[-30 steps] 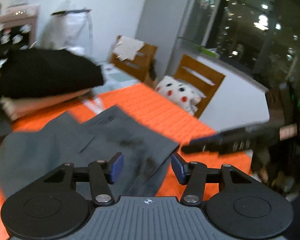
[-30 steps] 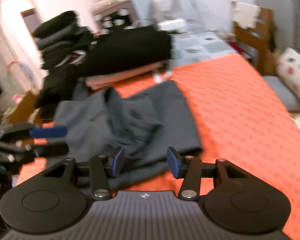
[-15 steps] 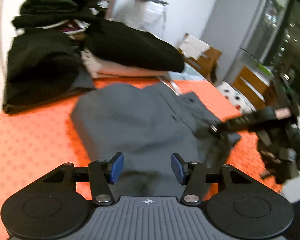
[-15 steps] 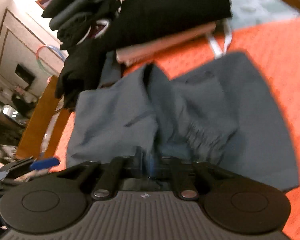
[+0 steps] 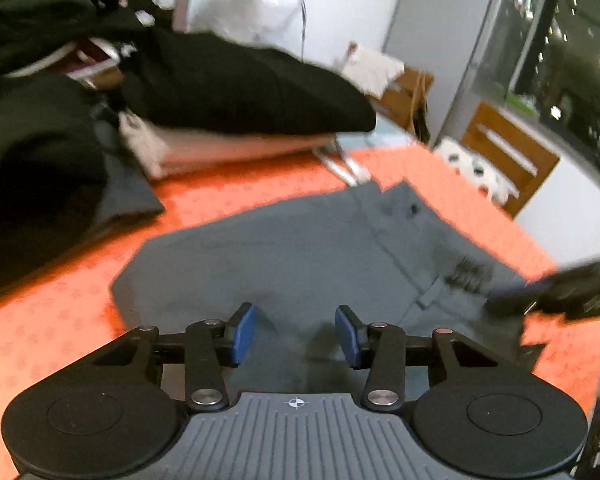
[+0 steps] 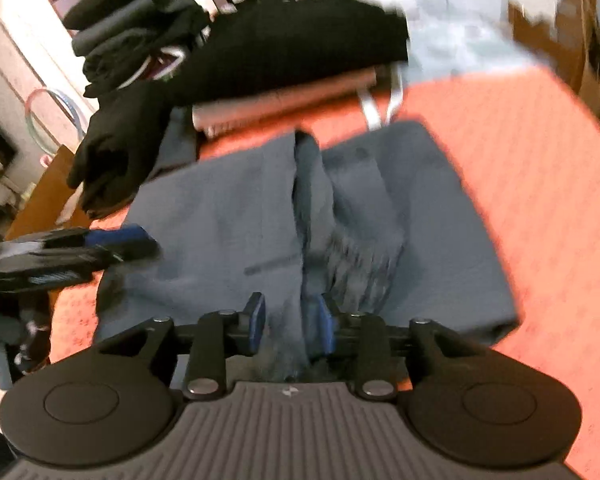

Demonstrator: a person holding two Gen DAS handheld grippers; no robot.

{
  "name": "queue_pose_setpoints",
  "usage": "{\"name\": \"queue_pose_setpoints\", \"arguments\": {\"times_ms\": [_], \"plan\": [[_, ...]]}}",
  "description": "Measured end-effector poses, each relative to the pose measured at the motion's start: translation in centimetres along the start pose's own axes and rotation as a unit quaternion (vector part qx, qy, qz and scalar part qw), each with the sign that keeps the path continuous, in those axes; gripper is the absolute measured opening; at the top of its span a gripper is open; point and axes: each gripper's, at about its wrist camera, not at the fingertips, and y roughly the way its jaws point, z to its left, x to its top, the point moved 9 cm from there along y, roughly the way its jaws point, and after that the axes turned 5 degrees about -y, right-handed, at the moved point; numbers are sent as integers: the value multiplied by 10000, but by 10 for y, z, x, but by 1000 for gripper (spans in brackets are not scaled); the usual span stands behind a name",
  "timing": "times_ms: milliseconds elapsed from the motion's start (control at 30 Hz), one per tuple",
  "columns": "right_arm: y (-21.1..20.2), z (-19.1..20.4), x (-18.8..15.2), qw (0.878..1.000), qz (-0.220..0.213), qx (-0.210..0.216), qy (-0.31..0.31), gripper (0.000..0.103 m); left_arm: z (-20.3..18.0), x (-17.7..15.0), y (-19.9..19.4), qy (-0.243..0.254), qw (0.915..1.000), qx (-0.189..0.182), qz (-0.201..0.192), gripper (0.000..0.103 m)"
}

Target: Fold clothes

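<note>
Grey trousers (image 5: 300, 256) on orange tablecloth (image 5: 228, 188), right gripper (image 6: 290, 324) pinching a fold, left gripper (image 5: 295, 336) spread, empty.

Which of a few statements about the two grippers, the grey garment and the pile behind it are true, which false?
1. The right gripper has grey garment fabric between its jaws. True.
2. The left gripper is clamped on the garment. False: its jaws stand apart, empty.
3. The garment lies on an orange cover. True.
4. The dark clothes pile lies on the floor. False: it rests on the same surface, behind the garment.
</note>
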Motion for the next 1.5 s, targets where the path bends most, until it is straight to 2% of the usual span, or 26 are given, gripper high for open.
{"name": "queue_pose_setpoints", "arguments": {"times_ms": [33,167,233,300,333,367,433,600,833,1200,1233,1367,1500], "plan": [[-3,4,5,9998,-103,-17,-164,34,1,-5,8,66,9999,18,97,48],[-2,22,11,9977,-327,271,-530,35,1,-12,12,183,9998,-73,-19,48],[11,28,5,9969,-173,436,-630,35,5,-9,6,-185,9996,-211,-55,49],[33,25,-14,9965,283,394,-685,37,13,-4,-6,-529,9979,-291,-226,49],[39,24,-20,9956,439,345,-753,36,19,-1,-15,-649,9970,-242,-357,51],[37,25,-20,9947,429,314,-878,37,24,1,-23,-726,9962,-178,-456,52],[31,28,-18,9928,390,261,-1098,39,39,5,-39,-893,9939,-67,-640,61],[0,38,-7,9920,171,396,-1188,51,75,5,-49,-1154,9915,220,-559,62],[-26,81,-12,9907,71,996,-929,53,88,-5,-72,-1076,9926,243,-500,63],[-16,159,-62,9709,591,2031,-1127,53,104,-39,-144,-1229,9877,848,-471,64],[-13,164,-66,9712,631,2043,-1051,53,107,-41,-149,-1231,9873,875,-486,65],[10,169,-79,9828,646,1657,-491,53,119,-51,-166,-1242,9868,861,-584,66],[32,168,-84,9943,273,1002,238,54,130,-64,-169,-1089,9909,611,-500,66]]}}
